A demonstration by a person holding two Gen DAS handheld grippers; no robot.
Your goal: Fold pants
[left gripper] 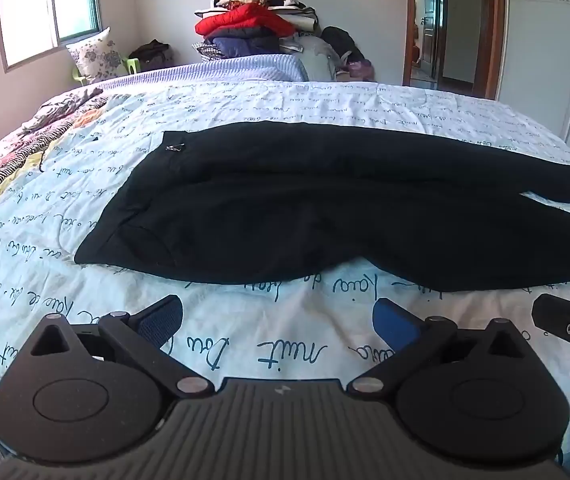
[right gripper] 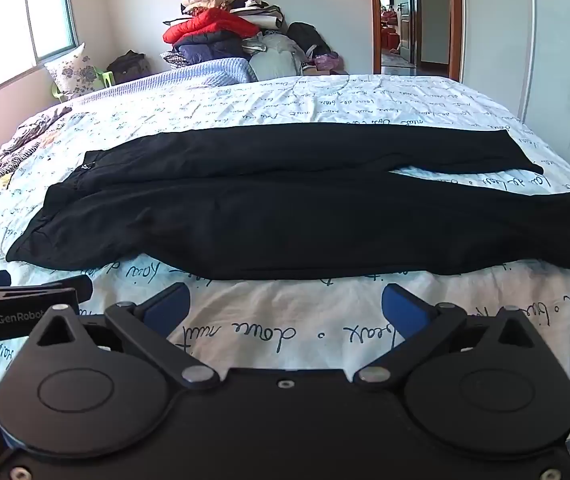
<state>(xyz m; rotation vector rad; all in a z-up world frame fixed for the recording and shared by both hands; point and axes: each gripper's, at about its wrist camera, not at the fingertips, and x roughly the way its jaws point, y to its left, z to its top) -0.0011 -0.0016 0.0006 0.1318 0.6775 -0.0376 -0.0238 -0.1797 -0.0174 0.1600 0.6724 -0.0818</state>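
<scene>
Black pants (left gripper: pixel 305 204) lie flat across the bed, waistband to the left and both legs stretched to the right; they also show in the right wrist view (right gripper: pixel 285 208). The two legs lie side by side, with the hems apart at the right. My left gripper (left gripper: pixel 279 316) is open and empty, hovering over the sheet just in front of the pants' near edge. My right gripper (right gripper: pixel 285 308) is open and empty, also just short of the near edge. Each gripper shows at the edge of the other's view.
The bed has a white sheet with blue script (right gripper: pixel 325 96). A tall pile of clothes and bedding (left gripper: pixel 253 20) stands behind the bed. A patterned quilt (left gripper: pixel 13 152) lies at the left. A doorway (right gripper: pixel 405 16) opens at the back right.
</scene>
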